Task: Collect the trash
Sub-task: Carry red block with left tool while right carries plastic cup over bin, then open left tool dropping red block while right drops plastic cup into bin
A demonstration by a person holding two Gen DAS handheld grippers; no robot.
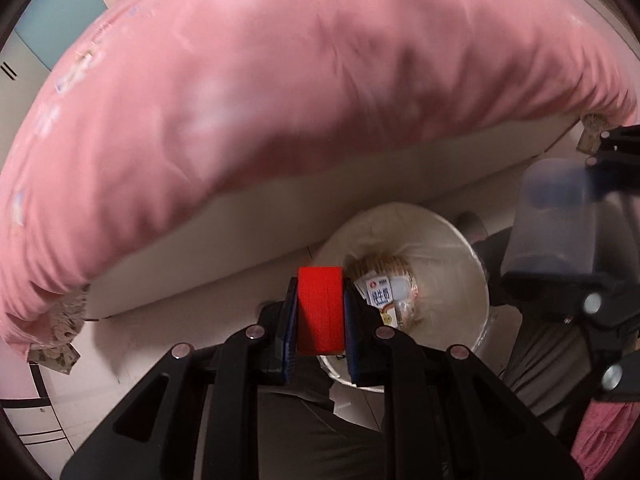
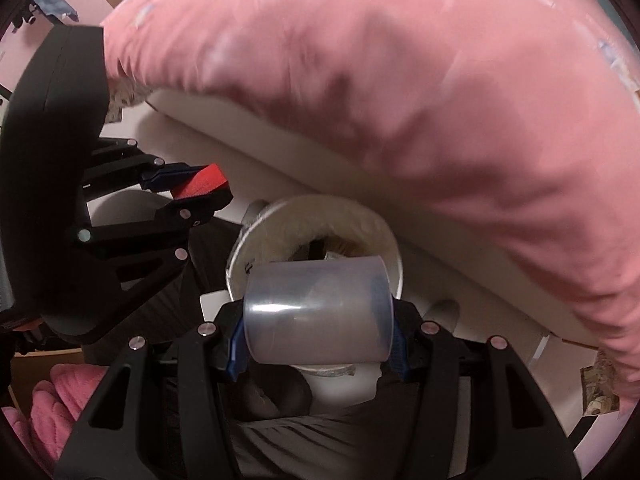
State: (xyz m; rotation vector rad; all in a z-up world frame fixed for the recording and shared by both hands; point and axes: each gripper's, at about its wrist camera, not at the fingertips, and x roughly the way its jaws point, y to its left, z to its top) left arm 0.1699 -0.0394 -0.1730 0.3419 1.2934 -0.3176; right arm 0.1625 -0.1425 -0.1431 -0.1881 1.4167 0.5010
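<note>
The red block (image 1: 320,310) looks like matt, finely ribbed plastic. The cup (image 2: 318,314) is translucent, frosted plastic with a smooth surface and a soft sheen. The bin (image 1: 460,256) has a smooth white plastic wall and holds a thin, crinkled, clear plastic liner (image 1: 384,224). The carton (image 1: 378,298) inside is printed, glossy paperboard. The bedcover (image 1: 280,92) is soft, matt pink cloth. Both grippers have matt black plastic bodies, shiny metal pins (image 1: 384,333) and ribbed blue pads (image 2: 236,354).
</note>
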